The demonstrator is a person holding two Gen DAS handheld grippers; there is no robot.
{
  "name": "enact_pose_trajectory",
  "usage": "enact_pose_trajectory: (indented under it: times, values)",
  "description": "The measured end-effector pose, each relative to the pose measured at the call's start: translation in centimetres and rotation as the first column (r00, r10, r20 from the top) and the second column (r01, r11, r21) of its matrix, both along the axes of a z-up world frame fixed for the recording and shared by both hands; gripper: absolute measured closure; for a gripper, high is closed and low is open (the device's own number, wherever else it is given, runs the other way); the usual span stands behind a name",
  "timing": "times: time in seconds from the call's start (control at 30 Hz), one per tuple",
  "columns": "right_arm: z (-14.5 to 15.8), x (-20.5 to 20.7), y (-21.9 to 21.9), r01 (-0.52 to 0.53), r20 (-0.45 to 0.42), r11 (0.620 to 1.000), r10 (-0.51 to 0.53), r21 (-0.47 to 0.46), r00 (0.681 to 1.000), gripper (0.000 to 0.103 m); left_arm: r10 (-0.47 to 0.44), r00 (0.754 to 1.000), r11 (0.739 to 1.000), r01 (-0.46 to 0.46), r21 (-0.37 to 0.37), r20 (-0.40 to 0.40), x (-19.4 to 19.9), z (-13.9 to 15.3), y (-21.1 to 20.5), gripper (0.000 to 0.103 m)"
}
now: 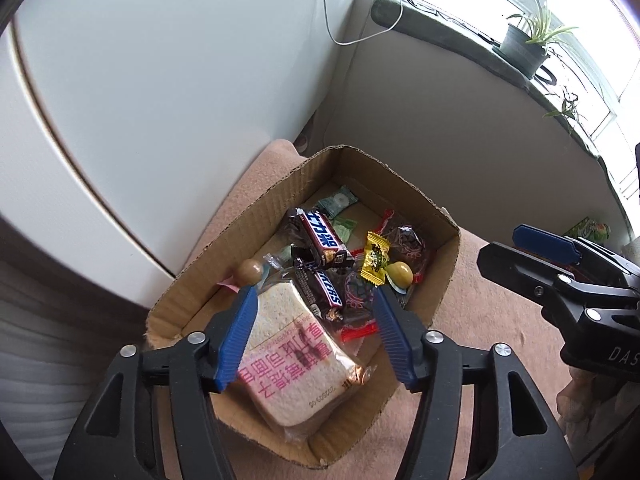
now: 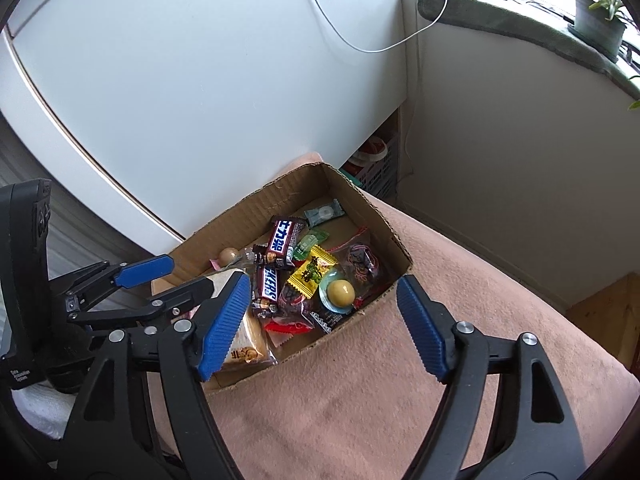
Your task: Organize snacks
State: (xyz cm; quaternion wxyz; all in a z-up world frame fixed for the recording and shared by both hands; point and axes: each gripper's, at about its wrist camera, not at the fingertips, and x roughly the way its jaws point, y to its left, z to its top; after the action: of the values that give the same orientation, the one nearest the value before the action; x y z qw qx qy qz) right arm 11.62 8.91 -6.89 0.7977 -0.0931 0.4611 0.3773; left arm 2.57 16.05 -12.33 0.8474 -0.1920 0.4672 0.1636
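A cardboard box (image 1: 436,280) (image 2: 280,196) sits on a pink cloth surface and holds several snacks. A wrapped bread slice with pink print (image 1: 296,356) (image 2: 248,350) lies at its near end. Two Snickers bars (image 1: 320,236) (image 2: 266,284), a yellow candy packet (image 1: 375,260) (image 2: 313,270), round candies (image 1: 400,273) (image 2: 340,293) and green packets (image 1: 338,200) (image 2: 324,212) lie further in. My left gripper (image 1: 314,336) is open above the bread slice, its jaws either side of it without touching. My right gripper (image 2: 324,324) is open over the box's near right edge, empty.
A white cabinet (image 2: 180,80) stands right behind the box. A window sill with potted plants (image 1: 524,44) (image 2: 596,20) and cables runs at the right. The pink cloth (image 2: 400,380) stretches to the right of the box. A snack packet (image 1: 588,230) lies beyond my right gripper.
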Motion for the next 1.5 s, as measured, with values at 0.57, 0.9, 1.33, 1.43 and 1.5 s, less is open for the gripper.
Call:
enact_pose_trajectory:
  times: [0.57, 0.9, 1.33, 1.43, 1.5]
  values:
    - [1.5, -4.7, -6.3, 0.096, 0.051, 0.994, -0.098, 0.056, 0.994, 0.023, 0.036, 0.999, 0.995, -0.039, 0.087, 0.035, -5.2, 3.4, -4.2, 0.039]
    - [1.9, -7.0, -8.4, 0.131, 0.076, 0.989, -0.136, 0.062, 0.988, 0.012, 0.047, 0.998, 0.994, -0.051, 0.1, 0.041, -7.7, 4.0, -6.4, 0.039]
    - [2.4, -7.9, -8.4, 0.134, 0.085, 0.989, -0.139, 0.059, 0.987, 0.012, 0.068, 0.996, 0.994, -0.073, 0.084, 0.061, -9.1, 4.7, -6.9, 0.039]
    - [2.5, -8.1, -8.3, 0.131, 0.089, 0.99, -0.136, 0.056, 0.987, 0.012, 0.068, 0.996, 0.994, -0.073, 0.079, 0.065, -9.2, 4.9, -7.0, 0.039]
    - [2.5, -8.1, -8.3, 0.131, 0.09, 0.99, -0.136, 0.055, 0.987, 0.012, 0.066, 0.996, 0.994, -0.072, 0.083, 0.063, -9.2, 4.9, -7.1, 0.039]
